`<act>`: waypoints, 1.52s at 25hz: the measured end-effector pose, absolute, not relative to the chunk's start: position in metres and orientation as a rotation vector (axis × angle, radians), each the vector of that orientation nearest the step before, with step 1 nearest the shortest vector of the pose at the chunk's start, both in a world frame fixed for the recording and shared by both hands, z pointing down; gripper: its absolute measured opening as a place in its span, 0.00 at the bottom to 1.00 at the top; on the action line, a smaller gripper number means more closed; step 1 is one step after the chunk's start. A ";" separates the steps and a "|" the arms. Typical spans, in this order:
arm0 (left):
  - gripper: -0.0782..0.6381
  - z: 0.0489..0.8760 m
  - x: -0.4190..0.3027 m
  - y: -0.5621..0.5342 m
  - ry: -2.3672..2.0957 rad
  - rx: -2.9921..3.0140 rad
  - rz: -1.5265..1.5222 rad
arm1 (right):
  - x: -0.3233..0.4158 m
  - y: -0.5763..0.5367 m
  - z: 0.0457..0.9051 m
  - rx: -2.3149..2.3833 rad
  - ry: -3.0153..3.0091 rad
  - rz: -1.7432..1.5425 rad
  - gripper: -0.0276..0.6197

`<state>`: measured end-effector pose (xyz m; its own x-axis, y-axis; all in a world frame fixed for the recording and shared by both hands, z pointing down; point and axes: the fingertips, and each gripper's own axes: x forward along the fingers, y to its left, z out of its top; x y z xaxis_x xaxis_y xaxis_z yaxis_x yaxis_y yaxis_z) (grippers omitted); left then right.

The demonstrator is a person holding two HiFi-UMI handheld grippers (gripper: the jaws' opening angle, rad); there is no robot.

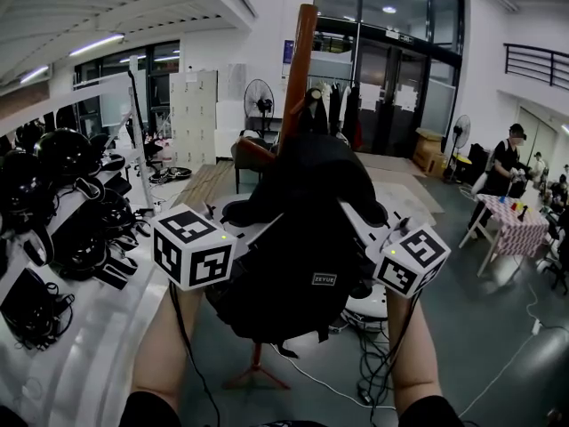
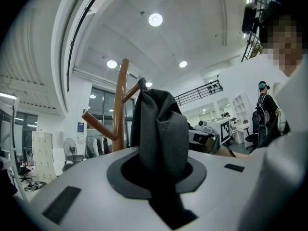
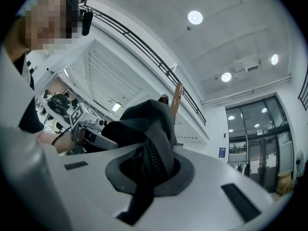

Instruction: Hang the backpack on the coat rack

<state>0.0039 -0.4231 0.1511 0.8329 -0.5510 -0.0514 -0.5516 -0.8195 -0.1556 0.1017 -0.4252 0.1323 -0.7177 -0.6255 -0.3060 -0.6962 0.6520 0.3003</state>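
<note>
Okay, your left gripper (image 2: 161,177) and right gripper (image 3: 147,177) both pinch the backpack (image 1: 298,238). Hook its top over the peg (image 2: 98,125) ahead.

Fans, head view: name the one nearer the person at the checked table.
The right fan, by the glass doors, just left of that person. The other fan stands left of the coat rack, by the white wall.

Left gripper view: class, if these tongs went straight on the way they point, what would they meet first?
The backpack fabric clamped in the tongs of the left gripper; just beyond it, probably the wooden post of the coat rack, though depth is unclear.
</note>
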 end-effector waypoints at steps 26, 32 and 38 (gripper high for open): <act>0.19 0.126 -0.003 -0.434 0.857 -2.899 0.031 | 0.093 -0.442 0.103 -1.060 2.728 0.582 0.07; 0.19 0.122 -0.005 -0.444 0.840 -2.961 0.058 | 0.091 -0.451 0.097 -1.023 2.777 0.546 0.07; 0.19 0.103 0.003 -0.438 0.806 -2.959 0.057 | 0.099 -0.444 0.077 -1.016 2.753 0.588 0.07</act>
